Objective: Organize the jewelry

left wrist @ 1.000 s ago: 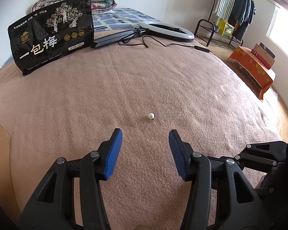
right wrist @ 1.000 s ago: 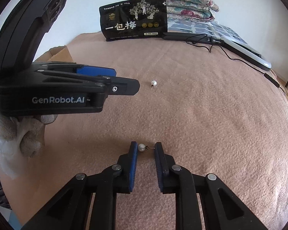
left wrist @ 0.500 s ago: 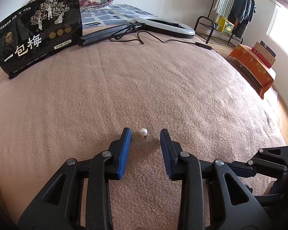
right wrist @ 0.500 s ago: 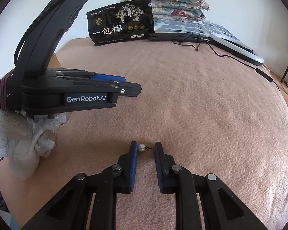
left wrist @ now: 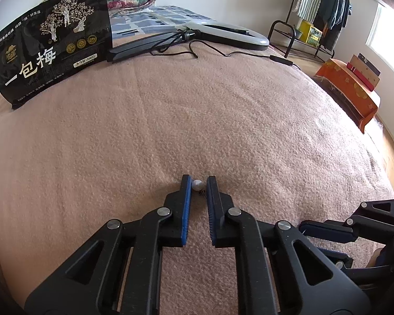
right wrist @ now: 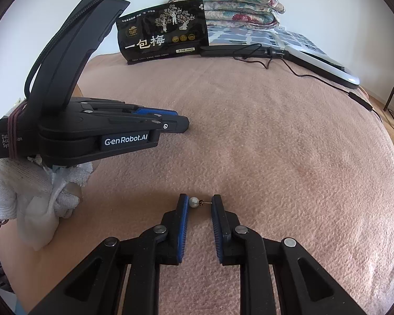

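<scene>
A small pearl stud earring [left wrist: 197,184] lies on the pink blanket [left wrist: 197,105], and my left gripper [left wrist: 198,183] is shut on it, both blue pads touching the bead at their tips. In the right wrist view a second pearl earring [right wrist: 193,202] is clamped lengthwise in my right gripper [right wrist: 199,202], bead against the left pad and post against the right pad, just above the blanket. The left gripper [right wrist: 181,124] shows there from the side, in a white-gloved hand [right wrist: 39,191], its tips low on the blanket. The right gripper [left wrist: 306,229] sits at the lower right of the left wrist view.
A black snack bag [left wrist: 52,42] stands at the blanket's far side beside folded quilts [right wrist: 231,2]. A ring light [left wrist: 223,32] and its black cable [left wrist: 249,55] lie at the back. Off the bed's right edge stand a clothes rack [left wrist: 315,13] and an orange-draped box [left wrist: 349,89].
My left gripper moved forward and down to the loose pearl earring and its jaws closed onto it. The right gripper kept still with its earring.
</scene>
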`<move>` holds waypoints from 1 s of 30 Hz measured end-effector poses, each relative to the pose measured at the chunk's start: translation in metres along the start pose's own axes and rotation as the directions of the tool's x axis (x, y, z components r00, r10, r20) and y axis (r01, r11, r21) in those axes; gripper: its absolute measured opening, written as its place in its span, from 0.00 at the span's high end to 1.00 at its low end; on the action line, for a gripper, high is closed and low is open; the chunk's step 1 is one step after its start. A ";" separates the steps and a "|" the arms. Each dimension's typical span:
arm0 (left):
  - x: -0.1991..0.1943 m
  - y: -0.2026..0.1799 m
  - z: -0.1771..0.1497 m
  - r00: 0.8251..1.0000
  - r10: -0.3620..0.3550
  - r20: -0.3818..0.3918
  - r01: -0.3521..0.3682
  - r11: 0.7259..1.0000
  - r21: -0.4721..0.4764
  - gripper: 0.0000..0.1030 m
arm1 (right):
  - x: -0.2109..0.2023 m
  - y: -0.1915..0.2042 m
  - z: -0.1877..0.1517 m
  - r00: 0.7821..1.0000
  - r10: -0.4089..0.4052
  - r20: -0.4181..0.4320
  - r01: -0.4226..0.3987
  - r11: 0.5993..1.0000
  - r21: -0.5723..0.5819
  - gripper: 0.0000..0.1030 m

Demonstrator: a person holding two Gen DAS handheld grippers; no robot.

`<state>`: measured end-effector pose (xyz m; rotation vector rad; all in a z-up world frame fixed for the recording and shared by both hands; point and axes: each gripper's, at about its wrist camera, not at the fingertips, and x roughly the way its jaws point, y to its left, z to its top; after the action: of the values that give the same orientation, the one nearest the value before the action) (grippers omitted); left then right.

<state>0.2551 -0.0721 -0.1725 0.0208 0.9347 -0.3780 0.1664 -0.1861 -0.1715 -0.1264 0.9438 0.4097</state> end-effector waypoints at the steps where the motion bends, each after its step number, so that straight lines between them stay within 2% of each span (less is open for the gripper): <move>1: 0.000 0.000 0.000 1.000 0.001 0.001 -0.001 1.000 0.001 0.92 | 0.000 0.000 0.000 1.000 0.000 0.000 0.000 1.000 0.001 0.84; 16: -0.027 0.003 -0.009 1.000 0.007 0.022 -0.007 1.000 -0.016 0.93 | -0.015 0.002 -0.001 1.000 -0.013 0.024 0.013 1.000 0.014 0.84; 30: -0.099 0.010 -0.011 0.993 0.037 0.110 -0.034 0.999 -0.034 0.93 | -0.062 0.024 0.011 0.995 -0.029 0.092 0.030 1.000 -0.006 0.84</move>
<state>0.1970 -0.0305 -0.1025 -0.0128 0.8292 -0.3280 0.1332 -0.1787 -0.1132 -0.1274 0.8488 0.3888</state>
